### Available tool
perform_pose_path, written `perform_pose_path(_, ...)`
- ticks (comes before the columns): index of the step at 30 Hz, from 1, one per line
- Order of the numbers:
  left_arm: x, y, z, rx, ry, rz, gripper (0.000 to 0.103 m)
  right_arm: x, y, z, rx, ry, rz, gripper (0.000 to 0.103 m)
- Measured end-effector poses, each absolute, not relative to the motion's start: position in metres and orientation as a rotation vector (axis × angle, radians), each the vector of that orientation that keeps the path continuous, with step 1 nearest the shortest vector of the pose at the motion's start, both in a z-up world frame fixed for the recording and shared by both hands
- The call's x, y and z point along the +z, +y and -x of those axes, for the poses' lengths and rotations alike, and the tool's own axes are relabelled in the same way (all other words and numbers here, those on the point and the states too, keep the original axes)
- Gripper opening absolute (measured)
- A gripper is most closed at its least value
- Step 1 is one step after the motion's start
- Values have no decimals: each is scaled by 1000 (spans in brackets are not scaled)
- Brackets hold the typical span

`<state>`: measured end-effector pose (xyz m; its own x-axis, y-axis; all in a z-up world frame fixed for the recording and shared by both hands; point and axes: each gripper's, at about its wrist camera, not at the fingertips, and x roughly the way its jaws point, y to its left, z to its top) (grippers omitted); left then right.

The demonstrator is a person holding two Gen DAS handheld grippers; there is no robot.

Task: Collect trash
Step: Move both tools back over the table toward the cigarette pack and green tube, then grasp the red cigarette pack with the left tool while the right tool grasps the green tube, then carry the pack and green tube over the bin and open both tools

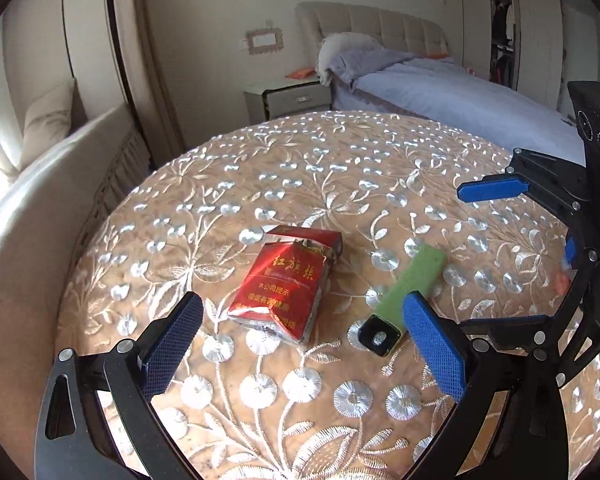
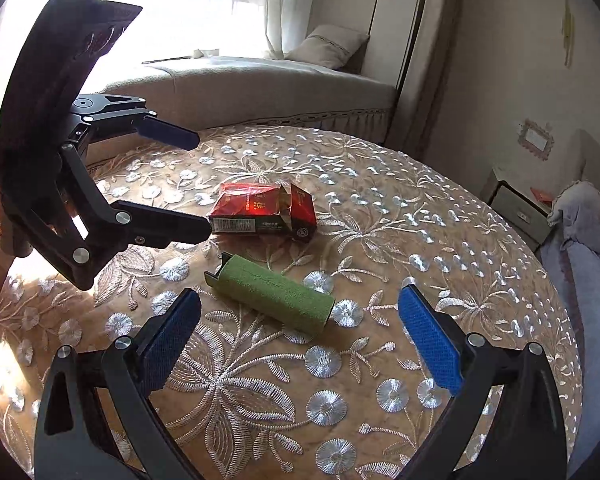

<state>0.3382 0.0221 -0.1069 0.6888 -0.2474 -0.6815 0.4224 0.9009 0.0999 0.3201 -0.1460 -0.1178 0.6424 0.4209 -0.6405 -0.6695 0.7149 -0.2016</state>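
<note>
A crumpled red cigarette pack [image 1: 288, 284] lies on the round embroidered table [image 1: 300, 168]. A green lighter [image 1: 408, 292] lies just right of it. My left gripper [image 1: 300, 344] is open, empty, and hovers just short of the pack, fingers either side of it. In the right wrist view the pack [image 2: 264, 212] lies beyond the lighter [image 2: 274, 298]. My right gripper [image 2: 300, 344] is open and empty just short of the lighter. The left gripper [image 2: 192, 184] shows there at the left, open beside the pack. The right gripper [image 1: 516, 216] shows at the right edge of the left view.
A bed [image 1: 440, 92] with blue bedding and a nightstand [image 1: 288, 98] stand beyond the table. A cushioned window seat [image 2: 252, 88] with a pillow runs along the window side. The table's edge curves close around both objects.
</note>
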Motion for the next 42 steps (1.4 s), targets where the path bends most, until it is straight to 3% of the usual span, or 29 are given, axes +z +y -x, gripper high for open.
perform_pose_path(7,-135,21,-380,-462,825,-249,97,-140,-121,-351,718,698,541,98)
perform_pose_path(9,-140,20,-386,-452,839,-261,88,-142,-118,-357,745,729,517,98)
perform_pose_path(11,-146,22,-391,-448,878,-243,62,-145,-116,-358,761,764,485,98)
perform_pose_path(12,-147,23,-393,-456,889,-219,62,-146,-115,-357,770,778,474,97)
perform_pose_path(17,-146,22,-385,-449,884,-214,57,-147,-114,-345,805,791,459,60)
perform_pose_path(26,-134,31,-353,-365,864,-170,55,-147,-124,-297,745,791,434,29)
perform_pose_path(35,-109,31,-274,-325,783,-130,55,-133,-151,-231,631,770,301,27)
perform_pose_path(42,-98,-10,-194,-382,704,-154,55,-123,-187,-171,484,709,230,27)
